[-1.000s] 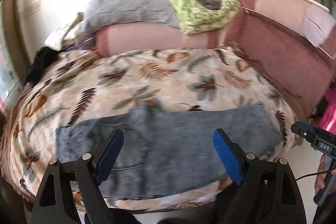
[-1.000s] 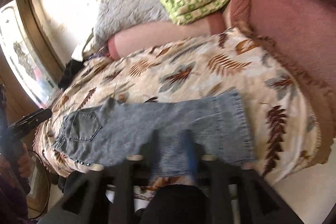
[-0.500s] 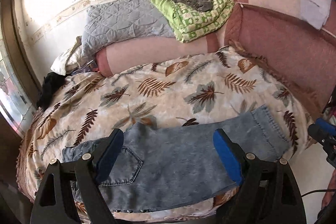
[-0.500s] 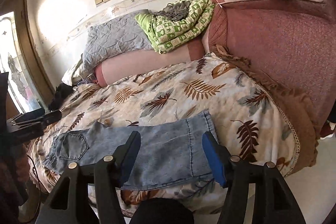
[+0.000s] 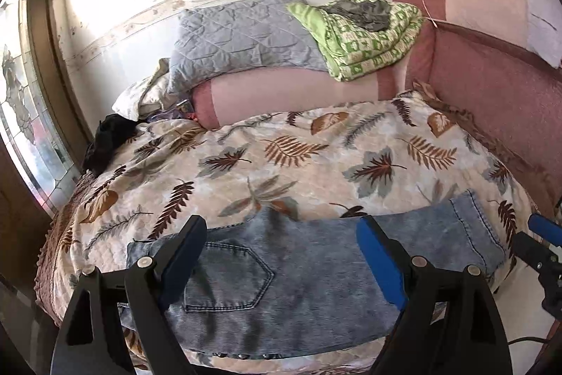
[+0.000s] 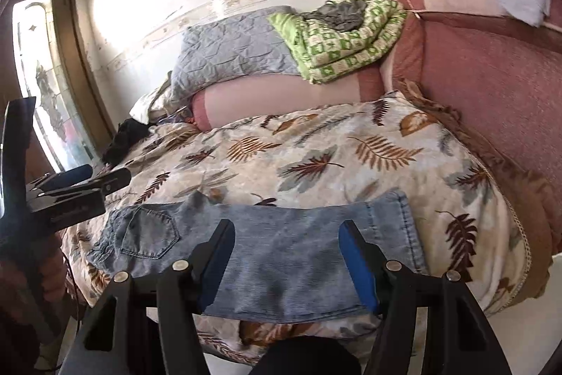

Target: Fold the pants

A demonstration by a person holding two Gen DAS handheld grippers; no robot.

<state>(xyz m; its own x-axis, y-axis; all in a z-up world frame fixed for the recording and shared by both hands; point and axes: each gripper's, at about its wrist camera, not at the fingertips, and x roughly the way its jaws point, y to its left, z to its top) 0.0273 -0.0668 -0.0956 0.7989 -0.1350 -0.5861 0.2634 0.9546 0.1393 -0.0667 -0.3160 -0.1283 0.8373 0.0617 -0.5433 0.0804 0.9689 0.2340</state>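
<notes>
Two claws hover over one pair of blue denim pants, which lies flat along the near edge of the bed, waist and back pocket toward nine o'clock, leg hems toward three o'clock. The pants already look doubled leg over leg, though the layers cannot be counted. The left claw hangs above the seat region with its fingers wide apart, holding nothing. The right claw hangs above the legs, its fingers likewise spread and empty.

Denim of this kind is probably soft yet fairly heavy for cloth, limp enough to drape but with stiff seams. It likely grips the leaf-print bedspread rather than sliding. Good holds would be the thick hem band at three o'clock and the waistband at nine o'clock, pinching every layer together so the lower one does not lag behind.
</notes>
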